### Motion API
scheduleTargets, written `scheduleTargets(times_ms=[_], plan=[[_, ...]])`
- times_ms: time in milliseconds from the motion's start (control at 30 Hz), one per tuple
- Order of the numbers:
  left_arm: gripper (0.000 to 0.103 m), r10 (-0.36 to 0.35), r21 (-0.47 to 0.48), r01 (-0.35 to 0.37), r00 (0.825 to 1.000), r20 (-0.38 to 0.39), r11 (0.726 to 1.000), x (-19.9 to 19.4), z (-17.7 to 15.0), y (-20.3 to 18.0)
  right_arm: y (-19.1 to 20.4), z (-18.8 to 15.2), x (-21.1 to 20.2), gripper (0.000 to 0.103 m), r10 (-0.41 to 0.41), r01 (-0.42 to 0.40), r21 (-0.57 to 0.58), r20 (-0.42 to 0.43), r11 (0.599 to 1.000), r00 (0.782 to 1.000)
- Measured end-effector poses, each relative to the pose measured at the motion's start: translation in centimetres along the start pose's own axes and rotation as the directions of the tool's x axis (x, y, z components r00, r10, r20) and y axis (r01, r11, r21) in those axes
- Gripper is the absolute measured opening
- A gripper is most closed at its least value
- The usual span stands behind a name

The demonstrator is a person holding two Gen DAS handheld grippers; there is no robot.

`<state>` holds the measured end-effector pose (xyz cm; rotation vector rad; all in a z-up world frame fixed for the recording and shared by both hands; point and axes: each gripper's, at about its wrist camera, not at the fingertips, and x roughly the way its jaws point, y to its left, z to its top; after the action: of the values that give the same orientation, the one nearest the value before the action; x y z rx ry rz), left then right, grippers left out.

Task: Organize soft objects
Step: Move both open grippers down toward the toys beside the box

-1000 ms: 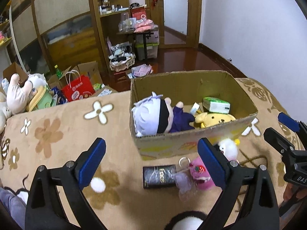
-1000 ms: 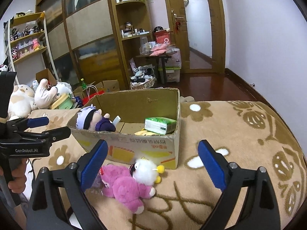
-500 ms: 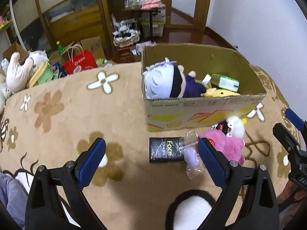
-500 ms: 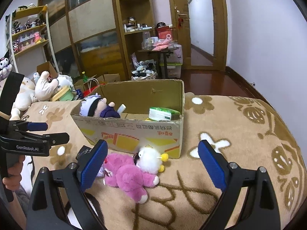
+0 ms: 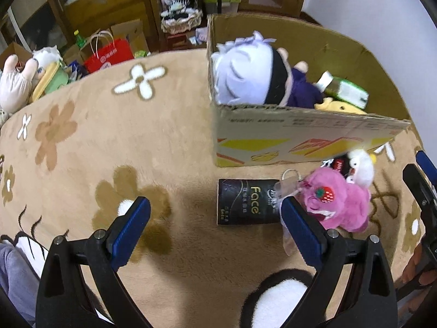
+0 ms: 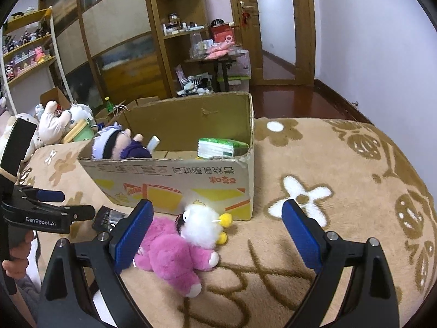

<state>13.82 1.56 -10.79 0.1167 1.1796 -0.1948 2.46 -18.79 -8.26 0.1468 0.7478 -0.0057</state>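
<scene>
1. Left gripper (image 5: 215, 213): fingers spread wide, nothing between the blue pads (image 5: 131, 229). It is held above the flowered blanket (image 5: 82, 142), tilted down toward it. In the right wrist view the same gripper (image 6: 62, 205) enters from the left edge, pointing roughly level to the right, with the person's hand (image 6: 16, 259) wrapped on its grip.
2. Right gripper (image 6: 215, 232): fingers released and wide apart, empty. It points forward at a low angle over the blanket. In the left wrist view only its tips (image 5: 420, 175) show at the right edge.
3. Pink plush (image 6: 169, 254) lies on the blanket just inside the right gripper's left finger, partly hidden behind that pad. White plush (image 6: 200, 227) rests touching its far side, between the two fingers.
4. From the left gripper, the pink plush (image 5: 338, 205) lies beyond and outside its right finger.
5. Black packet (image 5: 243, 205) printed "Face" lies flat between the left gripper's fingers, close to the right one.
6. Cardboard box (image 6: 174, 180) stands beyond both gripper tips, open top. Inside: a white-haired doll (image 5: 245, 79), a yellow plush (image 5: 338, 108), a green pack (image 6: 221, 147).
</scene>
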Motion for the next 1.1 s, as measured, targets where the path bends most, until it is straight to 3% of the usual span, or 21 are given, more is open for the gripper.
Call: scheduleTargets(times_ms=[333, 767, 933, 1100], plan=[[0.095, -0.013, -0.035, 0.010, 0.997, -0.081, 0.999, 2.8, 0.5, 1.0, -0.3, -0.6, 3.3, 0.099, -0.019, 0.021, 0.017, -0.067, 1.000, 0.998], [0.095, -0.033, 0.003, 0.033, 0.992, -0.126, 0.999, 4.9, 1.0, 0.4, -0.2, -1.2, 6.0, 0.099, -0.017, 0.019, 0.011, -0.122, 1.000, 0.992], [0.096, -0.072, 0.002, 0.072, 0.990, -0.123, 0.997, 5.2, 1.1, -0.2, -0.4, -1.5, 7.2, 0.099, -0.002, 0.006, 0.027, -0.152, 1.000, 0.988], [0.096, -0.186, -0.057, 0.179, 0.973, -0.138, 0.982, 5.7, 1.3, 0.2, -0.6, -1.9, 8.2, 0.097, -0.007, 0.012, 0.029, -0.185, 1.000, 0.983]])
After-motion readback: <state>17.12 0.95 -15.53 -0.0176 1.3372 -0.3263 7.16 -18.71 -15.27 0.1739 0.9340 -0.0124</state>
